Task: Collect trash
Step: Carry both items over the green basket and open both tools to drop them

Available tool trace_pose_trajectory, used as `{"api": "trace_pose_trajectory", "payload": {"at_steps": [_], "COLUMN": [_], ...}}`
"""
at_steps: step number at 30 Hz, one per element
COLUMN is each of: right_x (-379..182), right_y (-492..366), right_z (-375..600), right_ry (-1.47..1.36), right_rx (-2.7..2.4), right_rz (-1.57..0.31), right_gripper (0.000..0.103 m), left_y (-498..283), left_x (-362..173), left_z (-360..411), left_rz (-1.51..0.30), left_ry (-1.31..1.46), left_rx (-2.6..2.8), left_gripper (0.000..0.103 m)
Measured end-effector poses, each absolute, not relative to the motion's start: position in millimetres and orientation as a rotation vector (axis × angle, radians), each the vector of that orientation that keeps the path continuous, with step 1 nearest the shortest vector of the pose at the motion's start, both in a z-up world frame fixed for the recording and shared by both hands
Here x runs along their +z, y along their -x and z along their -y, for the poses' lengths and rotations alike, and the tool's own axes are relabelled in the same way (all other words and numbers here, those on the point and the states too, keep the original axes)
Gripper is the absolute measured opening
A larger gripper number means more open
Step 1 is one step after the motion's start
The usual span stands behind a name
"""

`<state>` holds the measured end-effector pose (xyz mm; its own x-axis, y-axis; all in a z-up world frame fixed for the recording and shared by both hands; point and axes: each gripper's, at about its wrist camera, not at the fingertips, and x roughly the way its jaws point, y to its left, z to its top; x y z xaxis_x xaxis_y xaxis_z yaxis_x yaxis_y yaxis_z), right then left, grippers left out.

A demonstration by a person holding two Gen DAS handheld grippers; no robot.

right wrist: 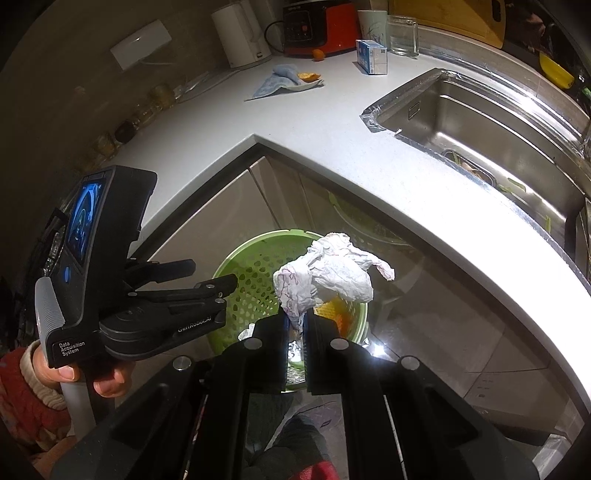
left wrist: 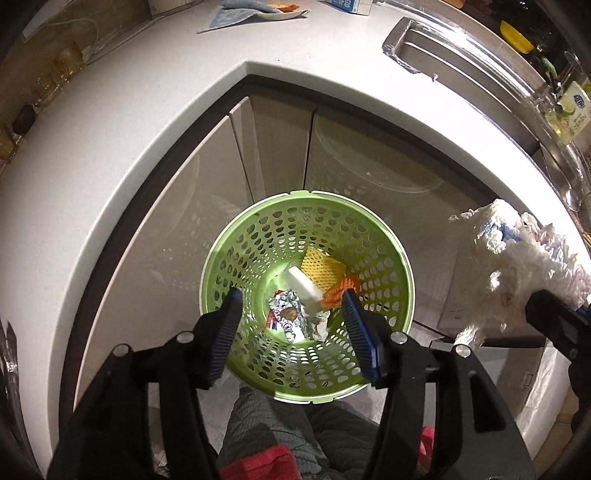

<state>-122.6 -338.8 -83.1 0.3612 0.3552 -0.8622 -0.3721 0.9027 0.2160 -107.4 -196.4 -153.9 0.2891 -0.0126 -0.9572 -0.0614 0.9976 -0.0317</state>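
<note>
A green perforated waste basket [left wrist: 258, 236] stands on the floor below the counter corner; it also shows in the right wrist view [right wrist: 251, 280]. Inside lie crumpled foil [left wrist: 291, 317], a white block [left wrist: 304, 284], a yellow mesh piece [left wrist: 321, 271] and orange netting [left wrist: 338, 291]. My left gripper [left wrist: 291, 295] is open and empty right above the basket. My right gripper [right wrist: 297, 319] is shut on a crumpled white plastic bag [right wrist: 332, 273], held above the basket's right side; the bag also shows in the left wrist view [left wrist: 517, 258].
A white L-shaped counter [right wrist: 295, 122] wraps around the basket, with grey cabinet doors [left wrist: 177, 236] below. A steel sink [right wrist: 480, 122] is at the right. A blue cloth [right wrist: 277, 83], a carton [right wrist: 371, 57], a kettle [right wrist: 242, 33] and a glass [right wrist: 402, 35] stand at the back.
</note>
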Motion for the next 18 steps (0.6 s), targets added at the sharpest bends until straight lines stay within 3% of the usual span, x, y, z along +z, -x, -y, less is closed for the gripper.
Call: {"api": "trace_pose_trajectory", "payload": {"at_steps": [13, 18], "right_x": [-86.3, -100.3], "right_y": [115.2, 110.3], "right_z": [323.0, 304.0], "right_ry": [0.028, 0.055], "right_rx": [0.543, 0.589], "right_rz": [-1.117, -1.151], "right_gripper": [0.008, 0.01], "left_y": [104.9, 101.7], "left_x": [-103.0, -90.9], "left_z": [157.3, 129.4], "left_rz": [-1.158, -1.14], "left_ry": [0.091, 0.129], "left_rx": [0.165, 0.226], "left_gripper": [0.078, 0.081]}}
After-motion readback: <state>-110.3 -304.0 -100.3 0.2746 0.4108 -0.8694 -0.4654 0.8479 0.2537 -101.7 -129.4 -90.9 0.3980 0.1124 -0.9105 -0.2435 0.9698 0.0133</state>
